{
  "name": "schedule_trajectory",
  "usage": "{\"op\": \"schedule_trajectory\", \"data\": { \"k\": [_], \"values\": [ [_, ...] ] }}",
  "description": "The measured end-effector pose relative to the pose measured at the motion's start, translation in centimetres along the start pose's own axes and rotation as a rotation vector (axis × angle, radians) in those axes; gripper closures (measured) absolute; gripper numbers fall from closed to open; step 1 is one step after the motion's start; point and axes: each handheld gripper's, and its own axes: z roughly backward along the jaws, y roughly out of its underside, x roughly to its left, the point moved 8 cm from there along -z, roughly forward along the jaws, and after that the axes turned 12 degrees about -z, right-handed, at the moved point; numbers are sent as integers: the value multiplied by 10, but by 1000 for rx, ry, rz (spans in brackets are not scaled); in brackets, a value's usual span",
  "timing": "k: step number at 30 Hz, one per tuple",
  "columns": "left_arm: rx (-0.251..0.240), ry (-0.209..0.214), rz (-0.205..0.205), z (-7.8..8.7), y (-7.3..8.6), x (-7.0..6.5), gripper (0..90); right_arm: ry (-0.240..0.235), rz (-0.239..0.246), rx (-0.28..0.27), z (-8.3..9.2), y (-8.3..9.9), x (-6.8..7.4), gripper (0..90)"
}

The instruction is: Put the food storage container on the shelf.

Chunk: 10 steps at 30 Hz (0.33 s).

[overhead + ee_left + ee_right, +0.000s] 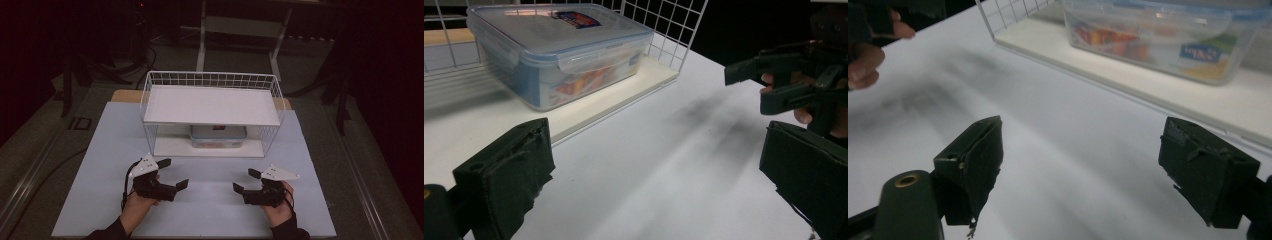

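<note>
Two hand-held grippers are being held low over a white worktop (200, 210), facing a white wire shelf rack (212, 107). The left hand-held gripper (174, 174) is being kept at about 7 o'clock on the worktop, its jaws spread wide and grasping nothing. The right hand-held gripper (246, 181) is being held at about 5 o'clock, likewise released and empty. A clear plastic container (218, 136) with a clip-on lid is sitting on the rack's lower shelf, beneath the upper board, at roughly 12 o'clock from the midpoint between both tools and well apart from each. From the left hand-held gripper it is lying at about 1 o'clock; from the right, at about 11 o'clock. Colourful contents are being seen through the container's wall in the left gripper view (559, 50) and the right gripper view (1168, 37).
</note>
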Motion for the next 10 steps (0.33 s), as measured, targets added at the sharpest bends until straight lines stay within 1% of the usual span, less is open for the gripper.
{"op": "schedule_trajectory", "data": {
  "k": [2,6,10],
  "values": [
    [-2,-1,-4,0,0,0,9,13,4,11,2,4,-2,176],
    [-5,0,-12,-1,-1,0,9,26,7,14,6,7,-5,176],
    [-7,-1,-15,0,-1,0,9,23,18,24,5,9,-4,175]
  ]
}}
